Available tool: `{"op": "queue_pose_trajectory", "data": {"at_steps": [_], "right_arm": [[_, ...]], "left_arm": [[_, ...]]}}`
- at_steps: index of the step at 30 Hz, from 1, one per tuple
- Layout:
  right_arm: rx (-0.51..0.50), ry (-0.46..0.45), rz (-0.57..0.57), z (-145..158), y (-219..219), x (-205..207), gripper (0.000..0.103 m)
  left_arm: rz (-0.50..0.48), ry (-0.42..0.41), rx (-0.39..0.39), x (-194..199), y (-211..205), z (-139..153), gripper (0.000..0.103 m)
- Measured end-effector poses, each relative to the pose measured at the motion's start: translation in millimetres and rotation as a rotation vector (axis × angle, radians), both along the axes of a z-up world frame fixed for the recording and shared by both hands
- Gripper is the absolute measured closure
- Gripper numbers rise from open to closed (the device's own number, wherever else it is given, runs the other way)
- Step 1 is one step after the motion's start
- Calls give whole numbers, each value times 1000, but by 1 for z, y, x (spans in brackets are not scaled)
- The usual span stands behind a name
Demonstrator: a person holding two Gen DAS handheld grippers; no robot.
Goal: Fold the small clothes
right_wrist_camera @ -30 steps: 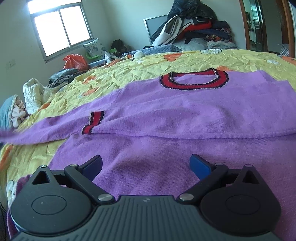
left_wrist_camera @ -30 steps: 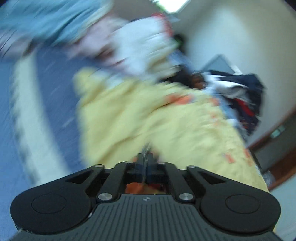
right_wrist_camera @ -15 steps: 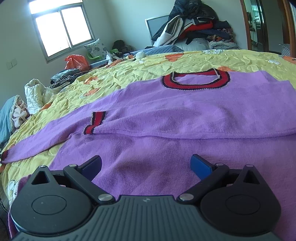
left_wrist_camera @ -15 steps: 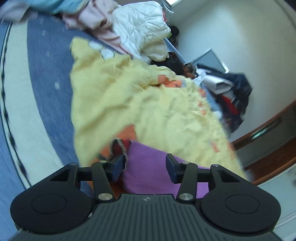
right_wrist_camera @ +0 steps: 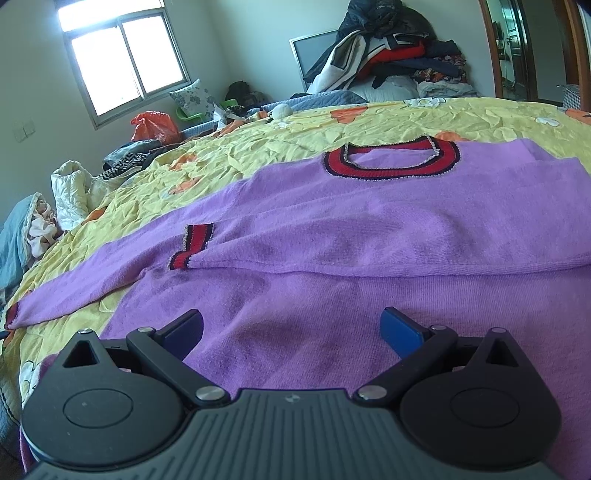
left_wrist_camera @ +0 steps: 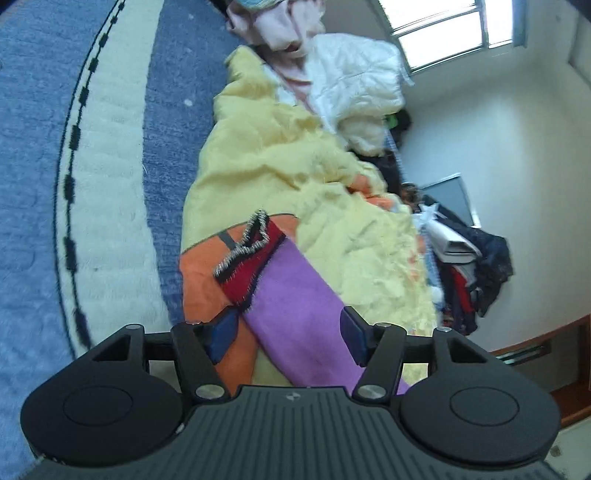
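Observation:
A purple sweater [right_wrist_camera: 369,229] with a red collar [right_wrist_camera: 391,162] lies flat on the yellow bedsheet [right_wrist_camera: 369,122]. One sleeve is folded across its body, red cuff [right_wrist_camera: 192,245] at the left. The other sleeve [right_wrist_camera: 85,280] stretches out left to the bed's edge. In the left wrist view that sleeve [left_wrist_camera: 295,310] with its red cuff [left_wrist_camera: 255,266] lies between the fingers of my open left gripper [left_wrist_camera: 288,336], which is not closed on it. My right gripper [right_wrist_camera: 291,332] is open and empty just above the sweater's lower body.
A blue and cream rug [left_wrist_camera: 74,184] covers the floor left of the bed. A white quilted jacket [left_wrist_camera: 354,88] and pink clothes [left_wrist_camera: 280,26] lie at the bed's far left. A clothes pile [right_wrist_camera: 391,55] and an orange bag [right_wrist_camera: 155,127] are at the back.
My left gripper was shut a second ago and has opened. The purple sleeve it carried now lies stretched out on the sheet. The right gripper has not moved.

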State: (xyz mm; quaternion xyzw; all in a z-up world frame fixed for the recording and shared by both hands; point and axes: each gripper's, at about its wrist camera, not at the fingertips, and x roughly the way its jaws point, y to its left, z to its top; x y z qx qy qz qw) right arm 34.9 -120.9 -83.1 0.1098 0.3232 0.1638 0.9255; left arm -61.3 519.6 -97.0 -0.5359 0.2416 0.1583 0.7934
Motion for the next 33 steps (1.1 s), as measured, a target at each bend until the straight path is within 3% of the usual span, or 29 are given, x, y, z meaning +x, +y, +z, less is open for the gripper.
{"op": "queue_pose_trajectory", "data": {"at_steps": [2,4,6,8,11,14,21,30,33], "right_arm": [[9,-4,0,0,-2,-1,0],[18,-4,-1,0,-3,-2,0],[24,-5,1,0,-3,-2,0],[25,-5,7,0,-3,-2,0],[25,-6,11,0,-2,-1,0],[20,-3,12,0,-1,-1,0],[-15,7,15,1,3,1,0],[-253,37,75,4,36,-16,0],[-260,27,87,5,35,-29,0]], "left_arm": [[3,8,1,7,3,-3,45],[25,9,-23,11,8,-8,53],[37,31,-41,15,12,-12,80],[42,50,-64,17,14,-18,98],[75,49,-76,14,13,-23,99],[85,46,-37,14,8,-15,100],[59,-25,66,29,-4,38,100],[-94,-113,163,112,-62,114,100],[-178,-152,198,146,-105,135,100]]}}
